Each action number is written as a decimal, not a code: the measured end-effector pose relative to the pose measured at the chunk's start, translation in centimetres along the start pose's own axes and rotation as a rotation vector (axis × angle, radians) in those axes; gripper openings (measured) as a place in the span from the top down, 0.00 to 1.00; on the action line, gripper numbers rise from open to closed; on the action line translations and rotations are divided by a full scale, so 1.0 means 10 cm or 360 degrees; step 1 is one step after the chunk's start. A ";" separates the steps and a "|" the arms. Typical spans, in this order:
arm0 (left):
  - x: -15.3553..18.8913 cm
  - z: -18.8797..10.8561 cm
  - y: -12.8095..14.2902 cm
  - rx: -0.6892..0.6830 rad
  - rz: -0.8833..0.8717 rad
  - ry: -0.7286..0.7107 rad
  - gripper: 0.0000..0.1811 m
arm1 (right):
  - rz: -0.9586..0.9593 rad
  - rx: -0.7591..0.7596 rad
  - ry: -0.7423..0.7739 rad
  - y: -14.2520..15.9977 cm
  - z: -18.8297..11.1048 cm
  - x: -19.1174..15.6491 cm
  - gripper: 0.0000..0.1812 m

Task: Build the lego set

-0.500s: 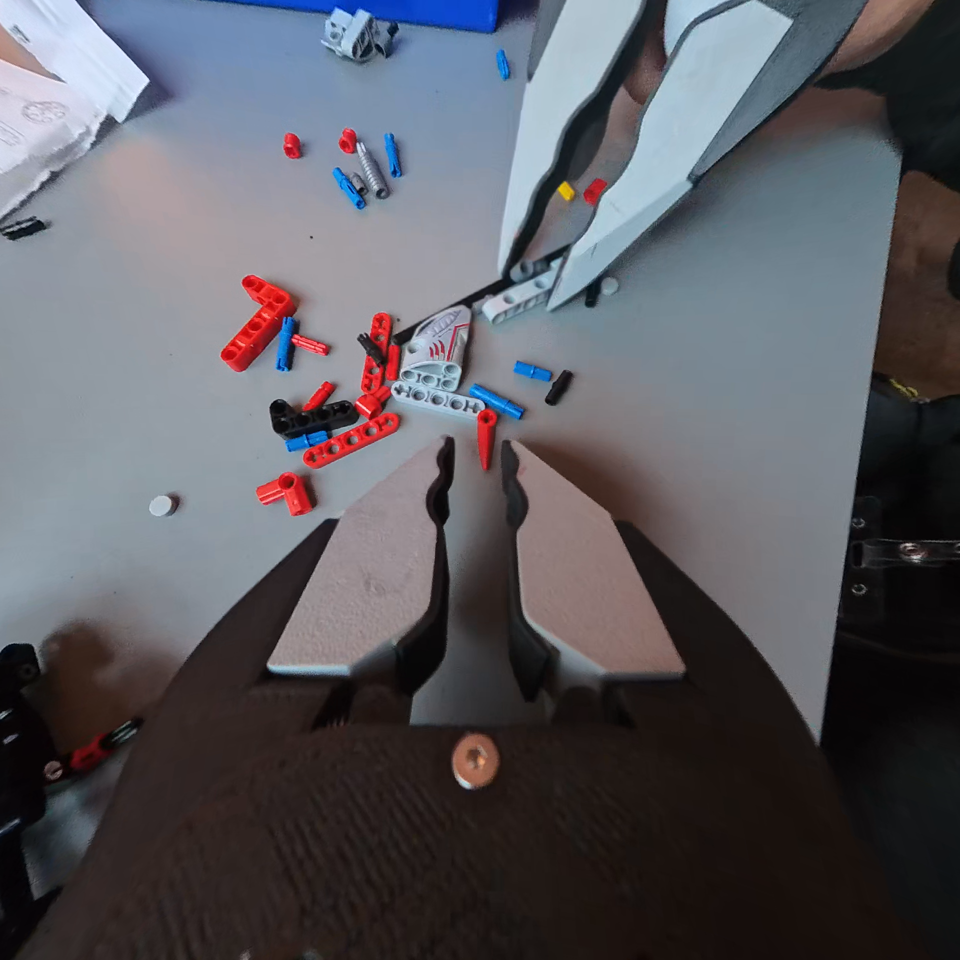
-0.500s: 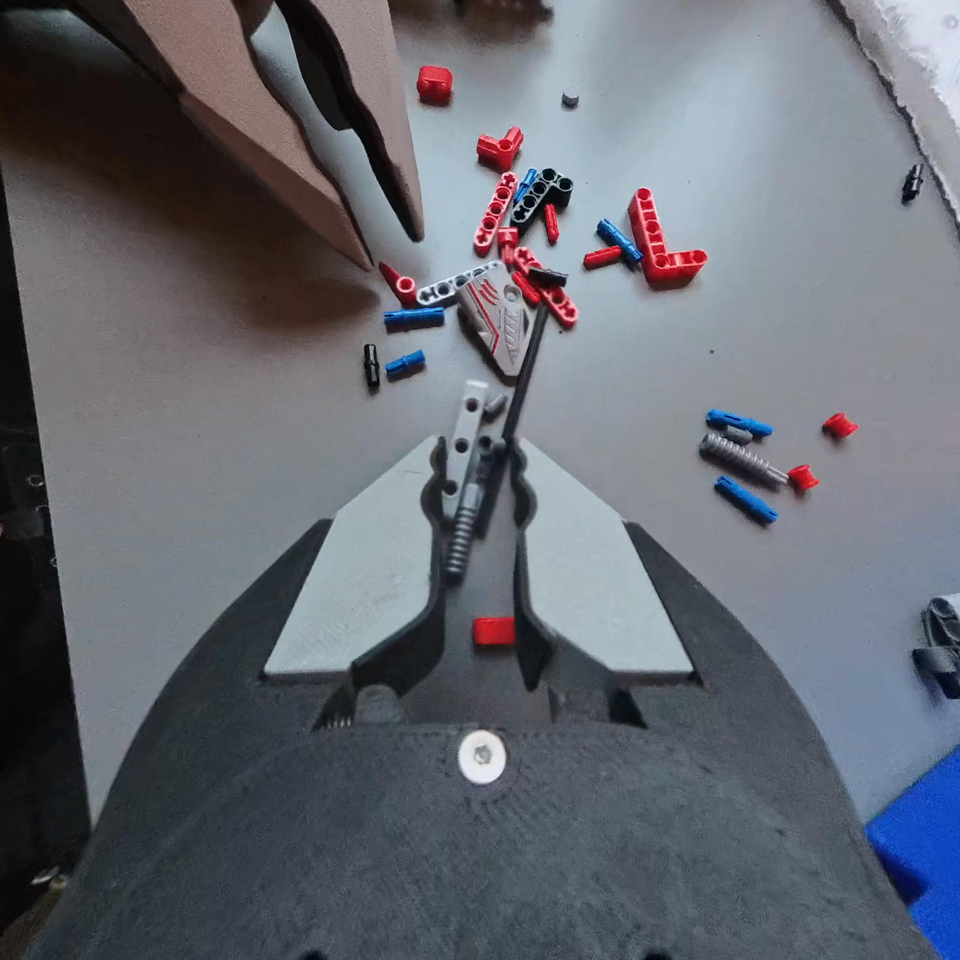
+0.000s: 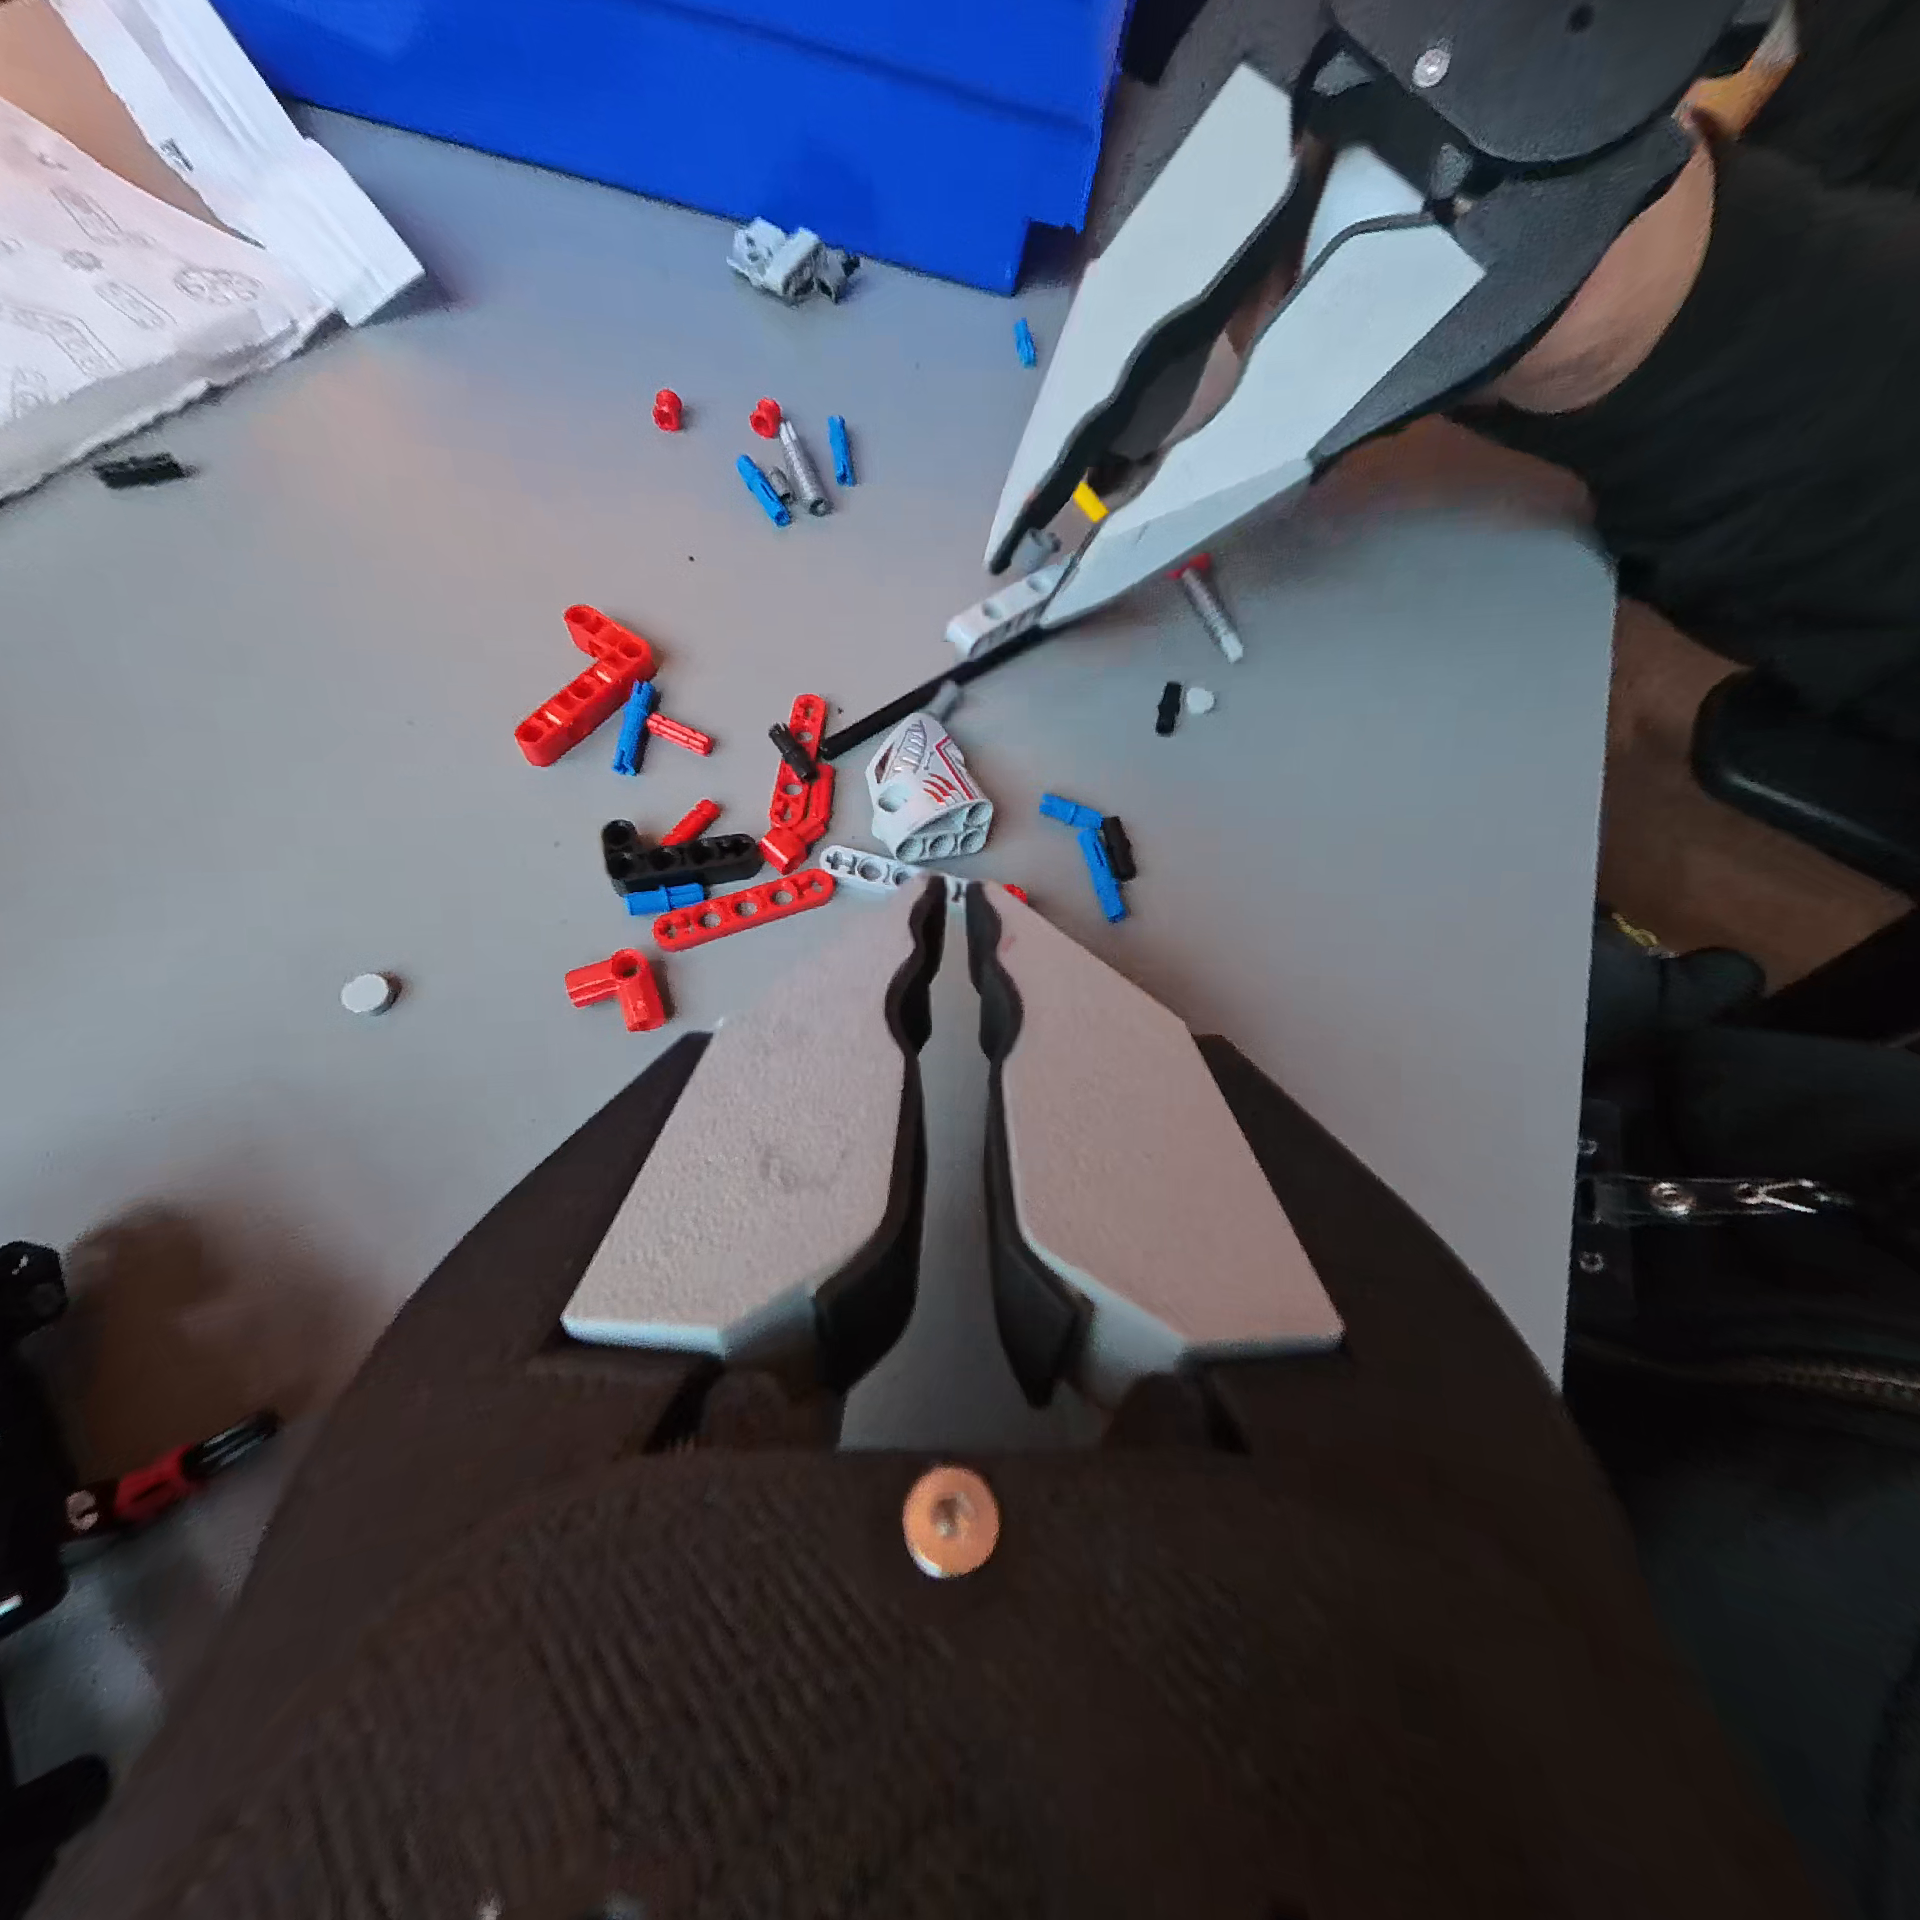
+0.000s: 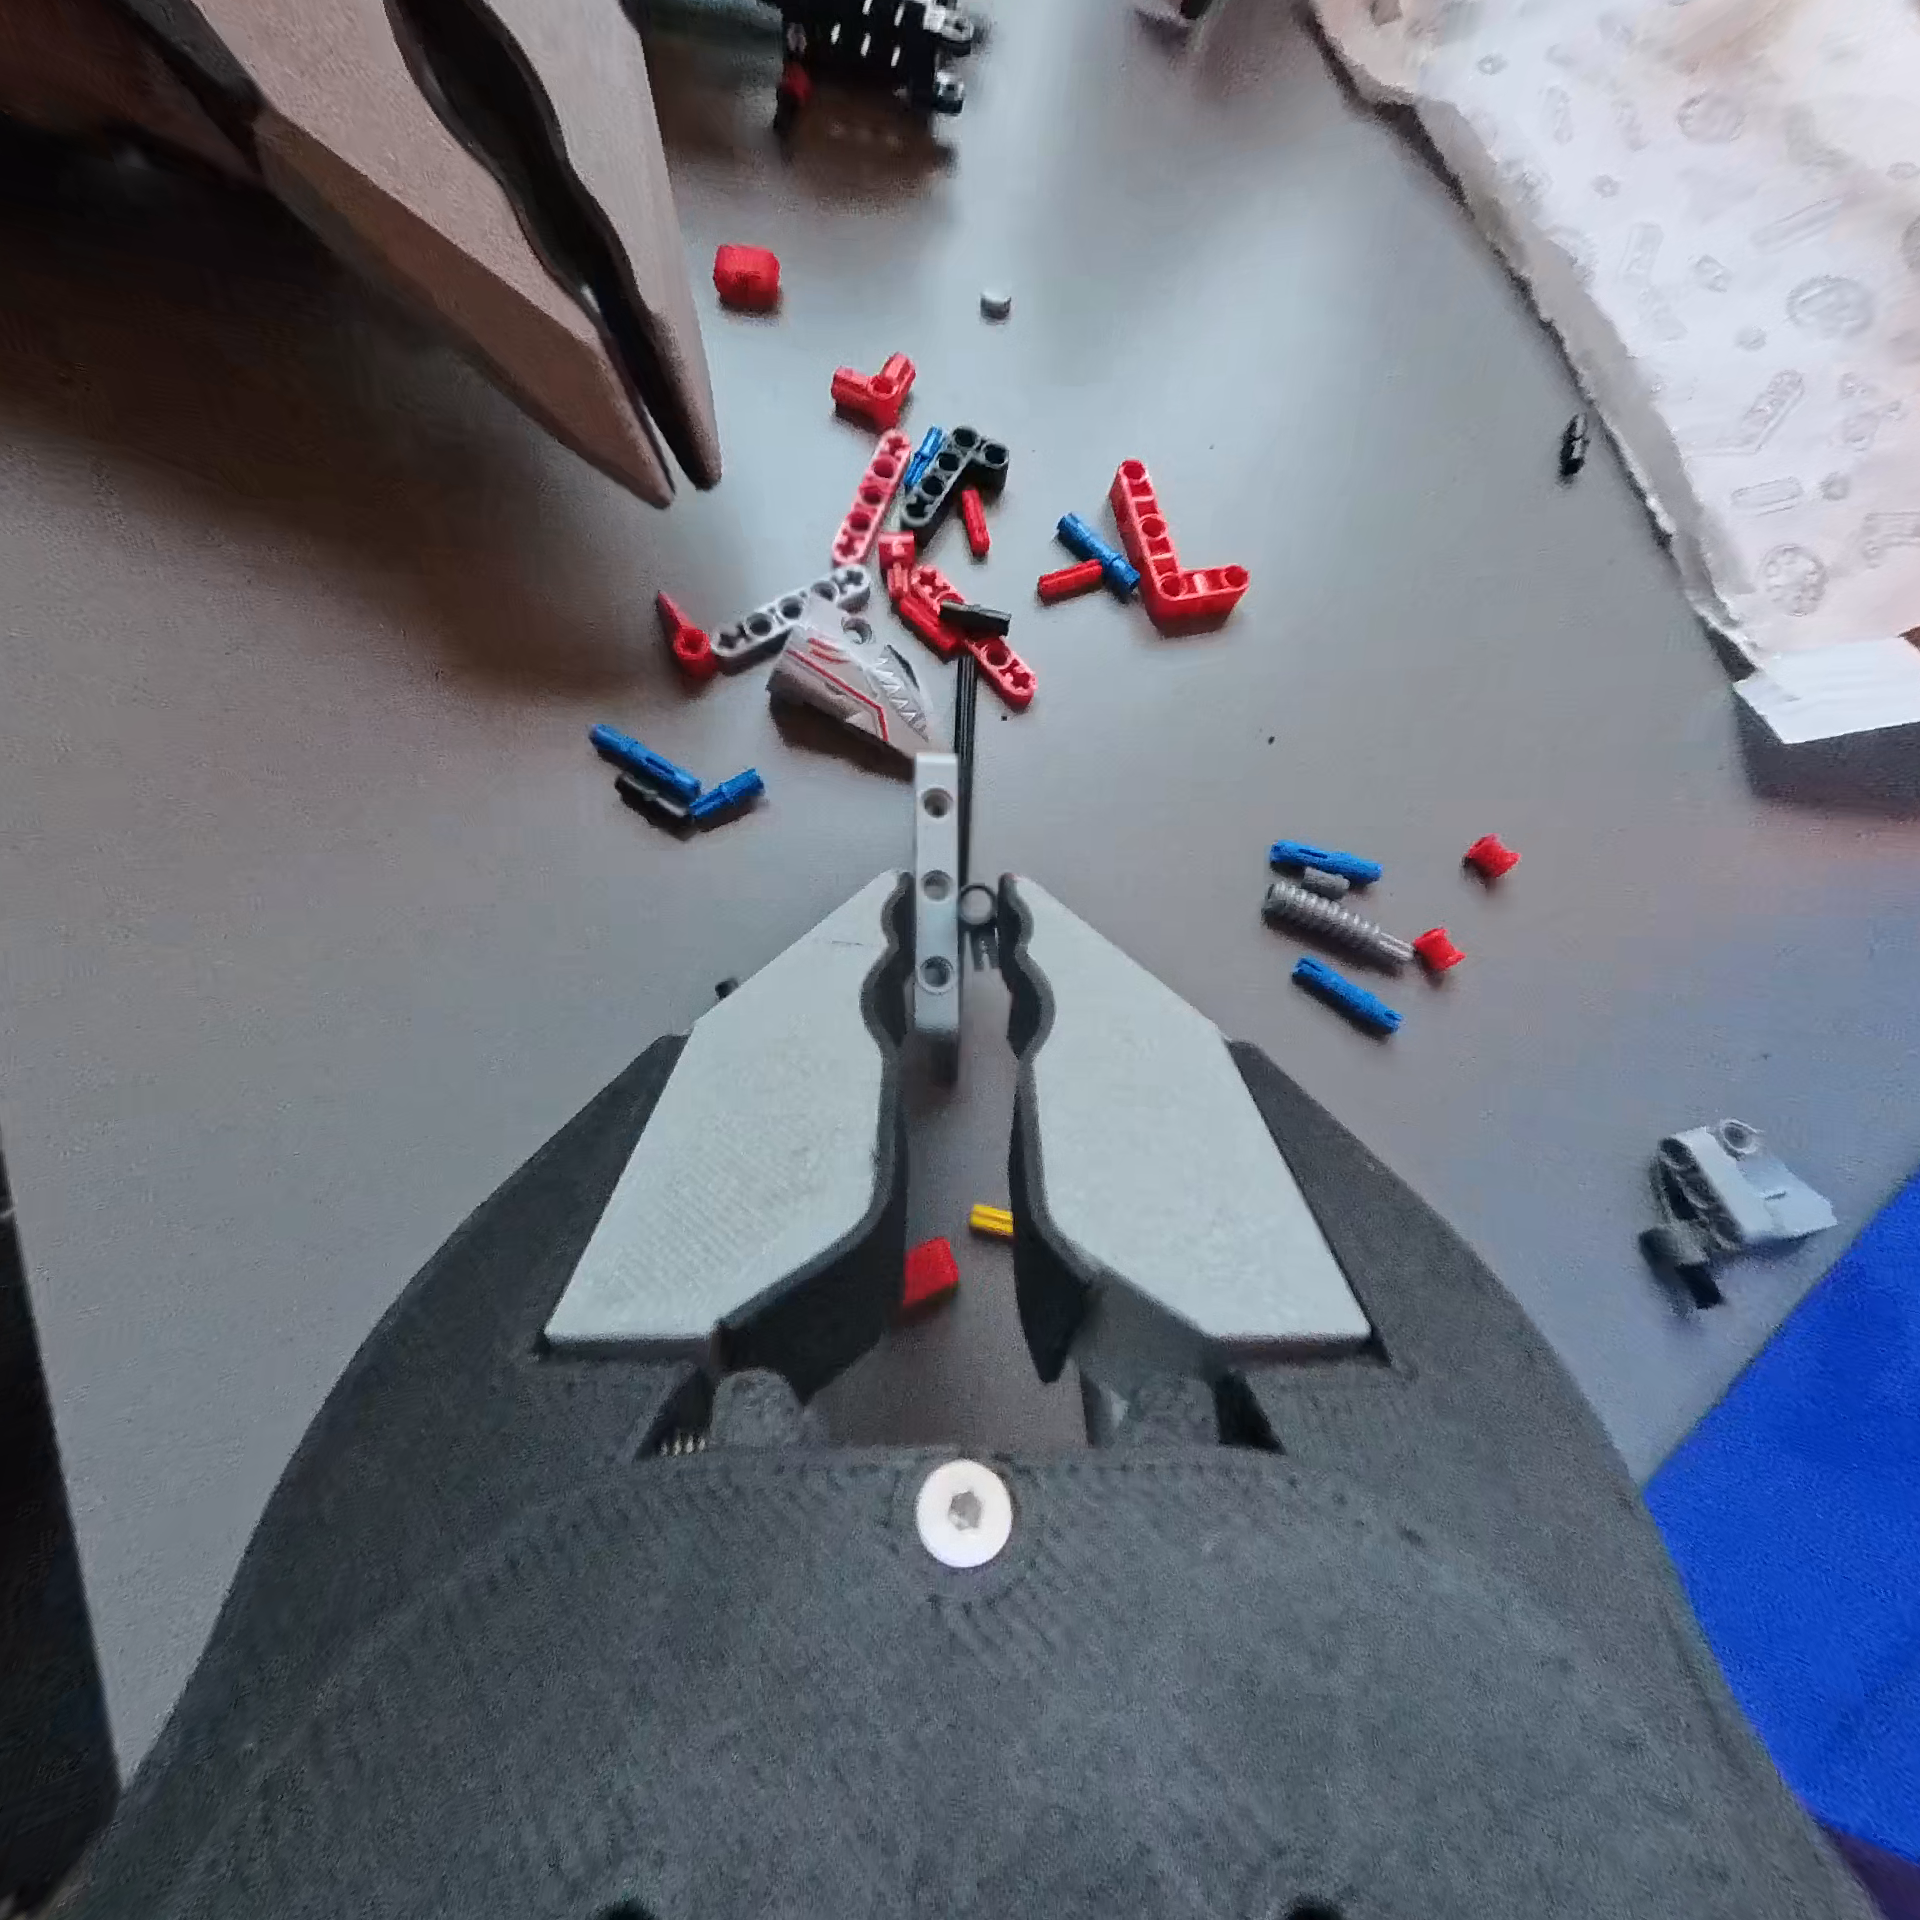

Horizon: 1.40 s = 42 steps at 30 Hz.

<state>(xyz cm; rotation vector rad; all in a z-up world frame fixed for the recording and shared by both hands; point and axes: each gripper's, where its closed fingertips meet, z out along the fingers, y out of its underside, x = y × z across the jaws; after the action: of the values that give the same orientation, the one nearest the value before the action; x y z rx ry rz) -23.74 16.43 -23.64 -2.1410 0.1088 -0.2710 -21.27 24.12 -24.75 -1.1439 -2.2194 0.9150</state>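
Note:
My right gripper [image 4: 951, 899] is shut on a light grey beam [image 4: 935, 894] with a long black axle [image 4: 966, 727] beside it; both point at the loose pile. They also show in the left wrist view: gripper [image 3: 1039, 582], beam [image 3: 1003, 613], axle [image 3: 904, 707]. My left gripper [image 3: 951, 894] is shut and empty, its tips over a small red pointed piece [image 4: 686, 639] beside a thin grey beam [image 3: 868, 868]. It shows at the top left of the right wrist view [image 4: 681, 488]. The pile holds a white printed panel [image 3: 925, 790], a red L beam [image 3: 587, 686] and a black L beam [image 3: 675, 857].
A blue bin [image 3: 727, 104] stands at the back with a small grey sub-assembly [image 3: 790, 260] in front. A paper sheet [image 3: 125, 281] lies at the far left. A black part-built model [image 4: 883, 52] sits near the left gripper. The table edge [image 3: 1590, 935] runs down the right. The grippers' ends are close to 9 cm from one another. The black part-built model [image 4: 883, 52] sits 15 cm or so from the ends of my left fingers.
My left gripper has closed from open to shut, and the red pointed piece no longer shows between its tips. The blue and black pins to their right have shifted. The right gripper keeps its hold.

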 end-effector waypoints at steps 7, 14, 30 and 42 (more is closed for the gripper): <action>-0.01 -0.08 -0.09 0.0125 -0.0077 0.0070 1.00 | 0.0087 0.0204 0.0381 -0.40 -0.75 0.74 0.93; -0.02 -0.10 -0.12 0.0163 -0.0057 0.0049 0.99 | 0.0425 -0.0014 0.0778 0.08 -1.37 2.17 0.93; -0.02 -0.12 -0.14 0.0196 -0.0065 0.0055 0.96 | 0.0811 -0.0352 0.0584 0.84 -1.15 2.30 0.82; -0.04 -0.13 -0.15 0.0208 -0.0060 0.0031 0.95 | 0.0307 0.0161 0.0647 -0.51 -1.13 1.64 0.79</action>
<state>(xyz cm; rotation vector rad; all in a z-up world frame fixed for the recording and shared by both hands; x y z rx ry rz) -24.49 16.31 -21.74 -2.0128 0.0605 -0.3128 -25.24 39.55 -11.70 -1.3742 -1.7435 0.7761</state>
